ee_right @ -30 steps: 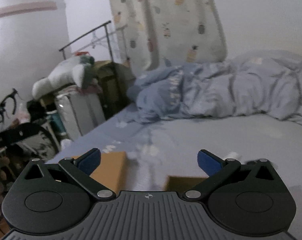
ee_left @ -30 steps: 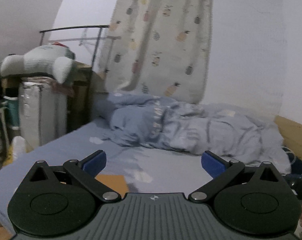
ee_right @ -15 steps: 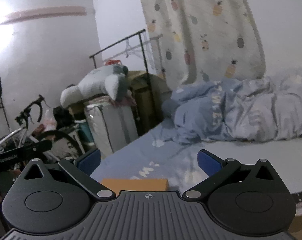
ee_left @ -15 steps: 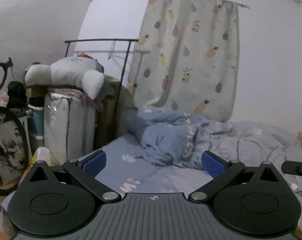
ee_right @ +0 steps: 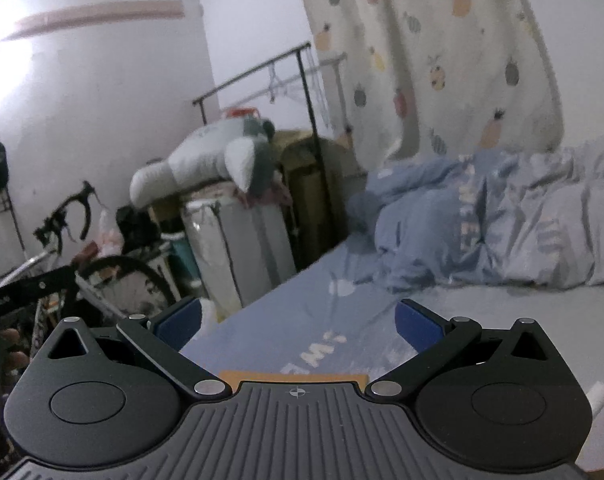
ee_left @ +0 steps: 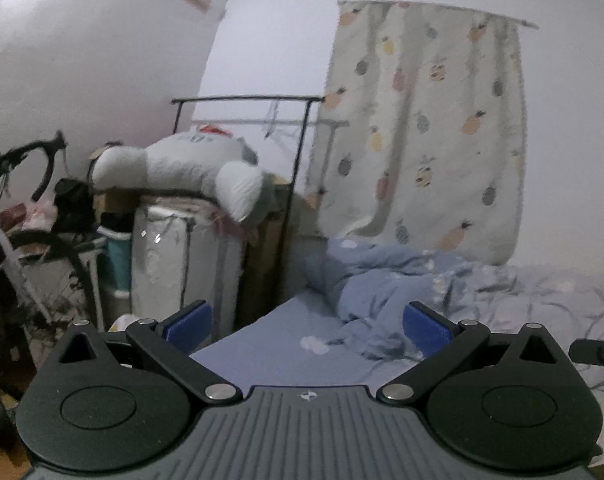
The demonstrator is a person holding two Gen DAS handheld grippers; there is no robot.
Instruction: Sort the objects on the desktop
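Left gripper [ee_left: 308, 326]: blue-padded fingers [ee_left: 187, 322] spread wide, nothing between them; held above the near edge of the bed [ee_left: 277, 350], aimed across the room.
Right gripper [ee_right: 297, 320]: fingers [ee_right: 416, 322] likewise spread wide and empty; black hinged links, ribbed grey body.
Task thing: a flat tan cardboard box [ee_right: 293, 376], matte, straight-edged; only a thin strip of its top edge shows just past the right gripper's body, lying on the bed sheet. Its contents are hidden.
Bed: pale blue sheet, smooth, printed with white clouds and lettering.
Duvet [ee_right: 502, 224]: blue-grey, rumpled into soft folds at the far side of the bed.
Curtain [ee_left: 422, 128]: cream cloth with a pineapple print, hanging in loose pleats.
Plush toy [ee_left: 189, 168]: white and grey, soft, slumped over a plastic-wrapped white bundle [ee_left: 177, 256].
Clothes rail [ee_left: 261, 100]: thin black metal tube.
Bicycle [ee_right: 69, 240]: black, drop handlebar, parked by the wall.
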